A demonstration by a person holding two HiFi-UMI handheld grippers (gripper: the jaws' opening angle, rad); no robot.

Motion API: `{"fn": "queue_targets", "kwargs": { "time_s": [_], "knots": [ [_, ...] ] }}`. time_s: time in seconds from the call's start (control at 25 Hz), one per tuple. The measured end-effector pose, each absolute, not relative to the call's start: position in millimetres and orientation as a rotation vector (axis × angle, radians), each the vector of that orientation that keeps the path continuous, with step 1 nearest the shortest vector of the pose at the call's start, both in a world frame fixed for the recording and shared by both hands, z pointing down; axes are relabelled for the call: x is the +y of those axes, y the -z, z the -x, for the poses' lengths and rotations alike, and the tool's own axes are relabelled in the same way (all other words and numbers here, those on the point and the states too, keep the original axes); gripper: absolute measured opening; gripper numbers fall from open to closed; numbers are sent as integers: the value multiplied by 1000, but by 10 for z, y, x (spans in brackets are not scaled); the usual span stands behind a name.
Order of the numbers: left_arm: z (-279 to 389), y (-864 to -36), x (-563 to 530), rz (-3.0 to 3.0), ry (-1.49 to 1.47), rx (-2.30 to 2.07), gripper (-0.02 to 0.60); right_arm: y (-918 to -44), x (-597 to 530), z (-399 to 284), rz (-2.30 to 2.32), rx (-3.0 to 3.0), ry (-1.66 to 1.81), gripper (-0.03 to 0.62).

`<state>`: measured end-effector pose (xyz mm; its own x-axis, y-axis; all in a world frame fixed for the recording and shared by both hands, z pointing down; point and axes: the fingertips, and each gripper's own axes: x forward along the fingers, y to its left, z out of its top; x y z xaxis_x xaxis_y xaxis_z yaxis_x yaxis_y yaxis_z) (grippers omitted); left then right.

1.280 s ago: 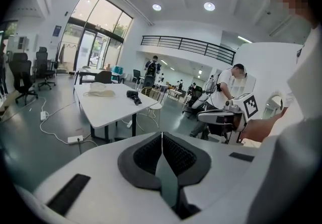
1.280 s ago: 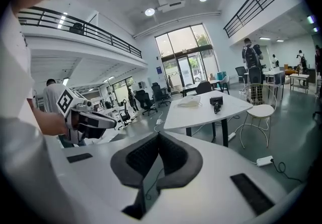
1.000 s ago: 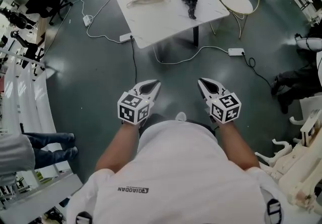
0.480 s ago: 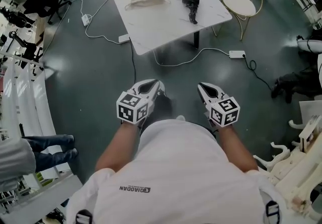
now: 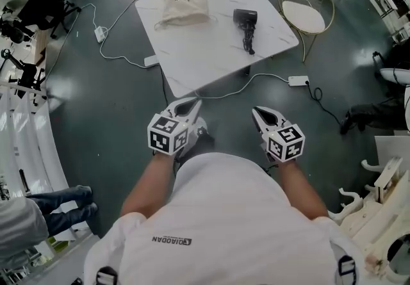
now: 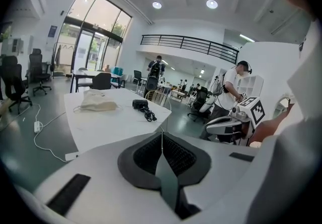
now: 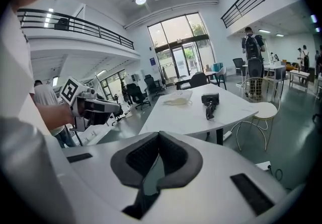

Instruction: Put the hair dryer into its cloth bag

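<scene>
A black hair dryer (image 5: pixel 246 20) with its coiled cord lies on the right part of a white marble table (image 5: pixel 211 53). A beige cloth bag (image 5: pixel 184 4) lies on the table's far left part. My left gripper (image 5: pixel 193 105) and right gripper (image 5: pixel 257 113) are held side by side in front of my body, short of the table's near corner, both shut and empty. The left gripper view shows the bag (image 6: pixel 97 101) and dryer (image 6: pixel 140 104) ahead on the table. In the right gripper view the dryer (image 7: pixel 210 99) lies right of the bag (image 7: pixel 177 99).
A round gold wire chair (image 5: pixel 305 5) stands at the table's right. Power strips (image 5: pixel 298 80) and white cables (image 5: pixel 115 53) lie on the dark floor around the table legs. Office chairs stand at the far left. People stand in the background (image 6: pixel 235 87).
Both grippers and I have moved forward toward the table; the table now lies closer and lower in the head view, its near corner just ahead of the jaws.
</scene>
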<state>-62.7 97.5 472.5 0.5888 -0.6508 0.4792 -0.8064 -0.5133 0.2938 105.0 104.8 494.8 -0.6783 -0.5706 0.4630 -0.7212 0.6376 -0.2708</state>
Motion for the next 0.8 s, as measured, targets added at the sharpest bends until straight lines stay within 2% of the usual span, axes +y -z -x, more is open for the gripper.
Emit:
{"fn": "queue_targets", "kwargs": {
  "time_s": [0.52,0.8],
  "knots": [
    [1458,-4752,-660,-2392,-491,-1096,34,-4967,-401,-222,-1105,-2450,-657,21],
    [1726,-4861,-1174,-2402,-506,-1062,34,-5036,-995,-32,-1176,-2414,-667,21]
  ]
}}
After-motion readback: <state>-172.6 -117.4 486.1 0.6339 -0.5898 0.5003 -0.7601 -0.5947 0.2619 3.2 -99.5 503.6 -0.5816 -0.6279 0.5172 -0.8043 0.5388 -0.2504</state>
